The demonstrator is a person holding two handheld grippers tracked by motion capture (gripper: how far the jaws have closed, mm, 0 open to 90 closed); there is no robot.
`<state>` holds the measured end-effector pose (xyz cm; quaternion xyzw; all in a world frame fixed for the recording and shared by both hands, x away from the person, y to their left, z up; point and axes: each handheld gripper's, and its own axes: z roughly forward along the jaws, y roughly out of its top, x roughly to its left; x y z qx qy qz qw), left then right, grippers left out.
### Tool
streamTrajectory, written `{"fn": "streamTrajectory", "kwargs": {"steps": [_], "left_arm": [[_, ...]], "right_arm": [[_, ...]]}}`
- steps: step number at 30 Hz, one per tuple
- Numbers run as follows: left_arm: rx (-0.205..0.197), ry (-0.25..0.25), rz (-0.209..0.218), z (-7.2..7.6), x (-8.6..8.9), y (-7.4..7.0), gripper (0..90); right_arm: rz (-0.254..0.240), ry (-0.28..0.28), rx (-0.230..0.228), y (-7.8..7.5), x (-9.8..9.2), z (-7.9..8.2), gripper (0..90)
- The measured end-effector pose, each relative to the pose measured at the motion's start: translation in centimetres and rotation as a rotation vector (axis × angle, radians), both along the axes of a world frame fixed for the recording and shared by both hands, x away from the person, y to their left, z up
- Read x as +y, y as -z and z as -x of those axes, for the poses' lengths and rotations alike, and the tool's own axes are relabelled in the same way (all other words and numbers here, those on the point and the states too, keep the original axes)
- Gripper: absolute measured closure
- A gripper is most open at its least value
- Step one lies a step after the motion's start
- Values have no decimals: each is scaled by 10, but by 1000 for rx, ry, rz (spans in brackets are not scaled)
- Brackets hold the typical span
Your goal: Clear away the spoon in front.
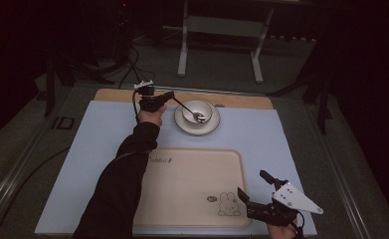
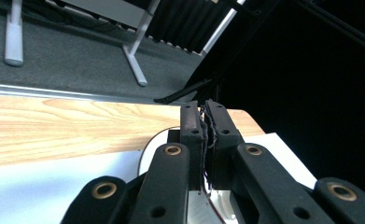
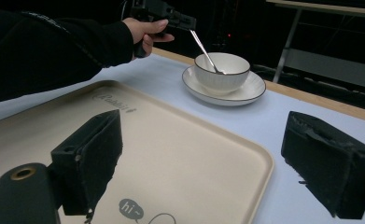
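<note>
Beige tray [image 1: 192,184] lies at the table's near edge, and your right gripper [image 1: 254,191] hovers over its near right corner, jaws spread wide with nothing between them. Toward the far edge, a white bowl [image 1: 198,110] sits on a plate [image 1: 197,125]. Your left gripper [image 1: 168,97] is clamped on the spoon [image 1: 188,109] handle, its tip resting inside the bowl.
</note>
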<state>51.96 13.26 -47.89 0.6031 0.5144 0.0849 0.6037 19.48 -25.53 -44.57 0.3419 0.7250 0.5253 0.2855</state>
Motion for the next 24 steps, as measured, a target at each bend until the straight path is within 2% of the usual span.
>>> {"fn": "streamTrajectory", "kwargs": {"steps": [3, 7, 11, 18, 22, 24], "left_arm": [[-15, 12, -10, 3, -3, -6, 891], [-42, 34, -50, 8, -8, -14, 895], [-53, 39, -71, 10, -12, -18, 897], [-75, 54, -73, 13, -15, -28, 899], [-78, 64, -90, 15, -14, -39, 900], [-93, 68, -96, 17, -14, -47, 900]], "right_arm": [[2, 0, -2, 0, 0, 0, 124], [4, 0, -4, 0, 0, 1, 125], [2, 0, -2, 0, 0, 0, 125], [-5, 3, 2, 0, -1, 0, 125], [-6, 3, 1, 0, -1, 0, 124], [-6, 3, 2, 0, -1, 0, 125]]}}
